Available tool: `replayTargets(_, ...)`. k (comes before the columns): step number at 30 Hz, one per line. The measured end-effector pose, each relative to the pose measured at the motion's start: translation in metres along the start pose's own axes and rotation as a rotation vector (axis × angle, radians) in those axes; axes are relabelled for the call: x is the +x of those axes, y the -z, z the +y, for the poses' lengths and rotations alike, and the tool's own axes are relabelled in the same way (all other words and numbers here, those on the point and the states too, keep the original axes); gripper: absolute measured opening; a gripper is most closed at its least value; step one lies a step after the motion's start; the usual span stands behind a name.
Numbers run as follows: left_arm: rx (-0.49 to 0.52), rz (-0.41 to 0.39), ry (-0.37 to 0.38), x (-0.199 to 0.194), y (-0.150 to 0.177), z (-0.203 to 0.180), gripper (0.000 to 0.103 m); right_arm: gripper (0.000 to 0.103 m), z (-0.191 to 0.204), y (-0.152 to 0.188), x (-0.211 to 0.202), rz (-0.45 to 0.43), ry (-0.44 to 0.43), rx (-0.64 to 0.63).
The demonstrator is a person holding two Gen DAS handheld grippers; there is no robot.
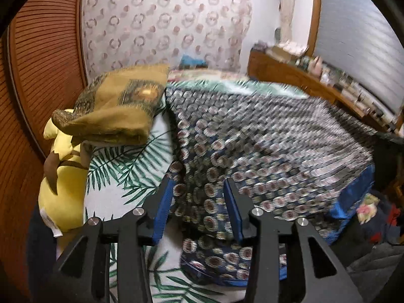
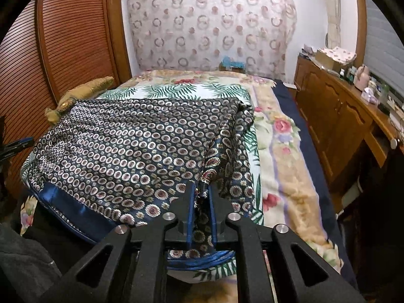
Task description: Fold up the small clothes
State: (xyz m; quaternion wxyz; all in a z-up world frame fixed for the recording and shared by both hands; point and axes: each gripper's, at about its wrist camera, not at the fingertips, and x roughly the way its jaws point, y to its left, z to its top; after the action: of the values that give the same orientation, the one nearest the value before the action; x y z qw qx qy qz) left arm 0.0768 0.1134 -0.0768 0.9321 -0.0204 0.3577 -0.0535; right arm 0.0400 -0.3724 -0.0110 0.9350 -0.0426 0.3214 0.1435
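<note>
So the thing being folded is a dark blue silky garment printed all over with small round medallions and edged in plain blue satin point(image 2: 131, 149), and it lies spread across the white palm-leaf bedsheet point(image 2: 176, 89), with the near hem hanging just over the sheet's front edge.

The left gripper point(image 1: 199, 202) has its jaws apart, with the garment's cloth lying between the blue pads but neither pad pressing on it, so that side looks let go. The right gripper point(image 2: 202, 197) is nearly closed, jaws a narrow gap apart, with a bunched fold of the printed cloth sitting between them; whether it's properly pinched or just slipping free is hard to call.

Judging by that, the fold has been laid over and this is the release. To do it well, the person probably wants to open both sides fully before pulling back, then draw away low along the sheet so the slippery fabric doesn't drag. That satin will likely slide. The folded mustard-yellow blanket point(image 1: 118, 106) at the sheet's far left corner is well out of the way.
</note>
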Motion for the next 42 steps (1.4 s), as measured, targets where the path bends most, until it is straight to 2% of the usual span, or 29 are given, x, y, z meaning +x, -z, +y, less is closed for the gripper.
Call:
replayTargets(4,-0.025,0.046,-0.004,0.021,0.003,0.007,0.043,0.03,0.006,-0.001,-0.002,-0.02,0.005,-0.015)
replayTargets(8,-0.051,0.079,0.033,0.033,0.004,0.011,0.042,0.033,0.011,-0.002,0.0,-0.026,0.006,-0.024)
replayTargets(10,-0.062,0.064,0.055,0.032,0.002,0.011,0.023,0.034,0.013,-0.001,0.003,-0.022,0.005,-0.026)
replayTargets(11,-0.054,0.055,0.06,0.03,-0.001,0.009,0.004,0.034,0.013,-0.001,0.005,-0.019,0.004,-0.024)
replayTargets(17,-0.045,-0.038,0.174,-0.002,-0.026,-0.012,0.003,0.034,0.016,-0.004,0.017,-0.003,-0.017,-0.016)
replayTargets(20,-0.079,-0.079,0.257,-0.02,-0.037,-0.018,0.003,0.034,0.021,-0.006,0.024,0.001,-0.034,-0.014)
replayTargets(22,-0.105,-0.084,0.275,-0.025,-0.041,-0.016,0.003,0.034,0.026,-0.009,0.027,-0.003,-0.05,-0.015)
replayTargets(25,-0.11,-0.031,0.198,-0.018,-0.033,-0.009,0.003,0.034,0.032,-0.012,0.031,-0.013,-0.074,-0.017)
replayTargets(28,-0.131,0.074,0.073,0.007,-0.015,0.005,0.003,0.034,0.041,-0.016,0.036,-0.021,-0.098,-0.027)
replayTargets(30,-0.138,0.118,0.035,0.02,-0.003,0.011,0.004,0.034,0.047,-0.018,0.039,-0.022,-0.109,-0.037)
replayTargets(31,-0.14,0.138,0.013,0.027,0.002,0.013,0.008,0.034,0.049,-0.018,0.04,-0.021,-0.113,-0.042)
replayTargets(32,-0.141,0.147,0.001,0.03,0.006,0.014,0.019,0.034,0.05,-0.019,0.041,-0.02,-0.117,-0.046)
replayTargets(34,-0.143,0.145,0.0,0.034,0.01,0.013,0.023,0.034,0.056,-0.018,0.044,-0.018,-0.122,-0.054)
replayTargets(36,-0.126,0.132,-0.005,0.034,0.011,0.008,0.039,0.034,0.06,-0.018,0.045,-0.015,-0.125,-0.066)
replayTargets(42,-0.058,0.112,-0.079,0.04,0.01,-0.001,0.044,0.034,0.061,-0.018,0.053,-0.004,-0.13,-0.076)
